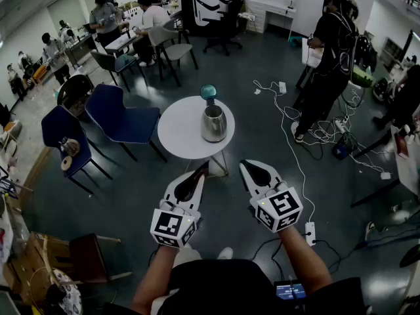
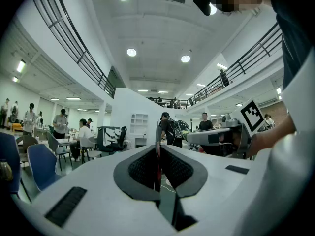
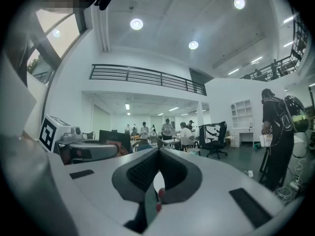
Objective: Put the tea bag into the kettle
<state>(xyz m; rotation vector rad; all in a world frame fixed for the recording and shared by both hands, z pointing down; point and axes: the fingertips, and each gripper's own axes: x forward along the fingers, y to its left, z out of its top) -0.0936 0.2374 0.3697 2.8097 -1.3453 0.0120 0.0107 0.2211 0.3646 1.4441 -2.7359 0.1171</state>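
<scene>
Head view first. Spotted the kettle [image 1: 214, 123] standing upright on a small round table [image 1: 178, 128], with a teal round thing [image 1: 208, 92] just behind it. Found the left gripper [image 1: 200, 170] and the right gripper [image 1: 244, 167] held side by side, pointing level, well short of the table and nowhere near touching the kettle. Couldn't make out an open or closed top on the kettle from up there.

Left gripper view next. Saw jaws pressed nearly together on a thin flat strip poking up past the tips, plus a sliver of red lower down between the pads. Took that for the tea bag [image 2: 158, 135], seen edge-on. No kettle in sight there, just chairs [image 2: 42, 163] and people [image 2: 170, 131] further off.

Right gripper view last. Found jaws closed tip to tip with nothing pinched. Caught the other tool off to the left of the picture.

Progress-wise, judged it as early-to-middle. Bag apparently pinched in the left tool, but not carried over to the table and not lowered into the kettle. Left to do: close the gap, get above the kettle's mouth, let go.
</scene>
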